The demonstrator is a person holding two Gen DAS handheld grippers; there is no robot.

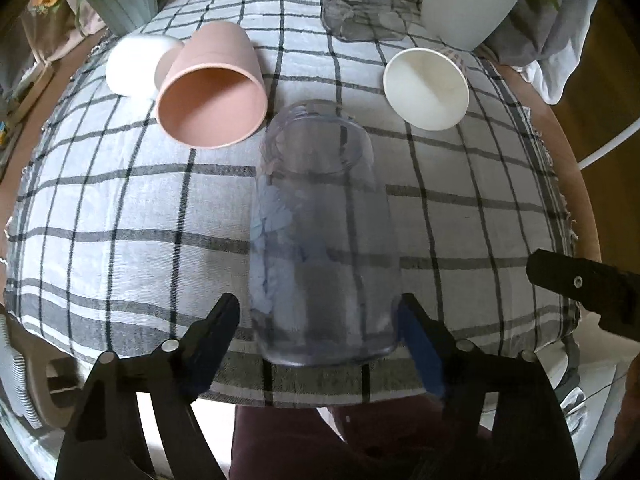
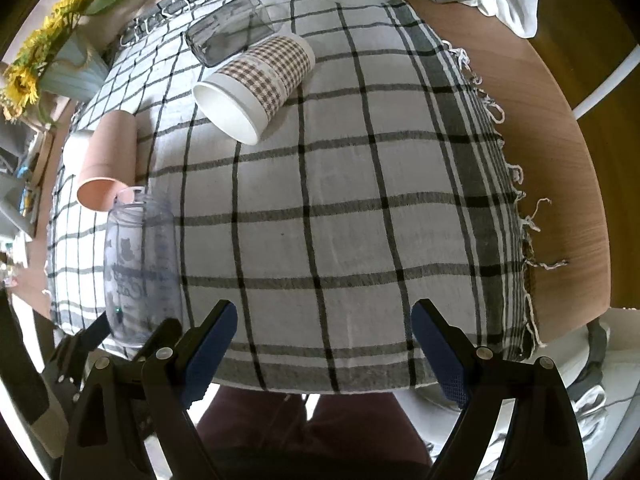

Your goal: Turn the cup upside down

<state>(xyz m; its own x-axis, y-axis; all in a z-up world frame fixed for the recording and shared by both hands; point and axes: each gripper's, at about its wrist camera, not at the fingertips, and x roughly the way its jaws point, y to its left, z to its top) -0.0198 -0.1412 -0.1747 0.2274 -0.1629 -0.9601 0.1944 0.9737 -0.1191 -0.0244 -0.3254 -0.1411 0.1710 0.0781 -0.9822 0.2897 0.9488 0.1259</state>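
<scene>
The left gripper (image 1: 320, 316) straddles the base of a clear plastic cup (image 1: 320, 236) lying on its side near the table's front edge. Its right pad touches the wall and its left pad stands just off it, so it brackets the cup rather than clamps it, probably ready to close. The cup's long axis runs from the front edge toward the table's middle, mouth pointing away. The right gripper (image 2: 324, 320) is spread wide and holds nothing above the checked cloth (image 2: 340, 200).

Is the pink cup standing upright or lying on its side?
On its side. The pink cup lies on the checked cloth, its open mouth facing the left wrist camera, showing its inside.
</scene>
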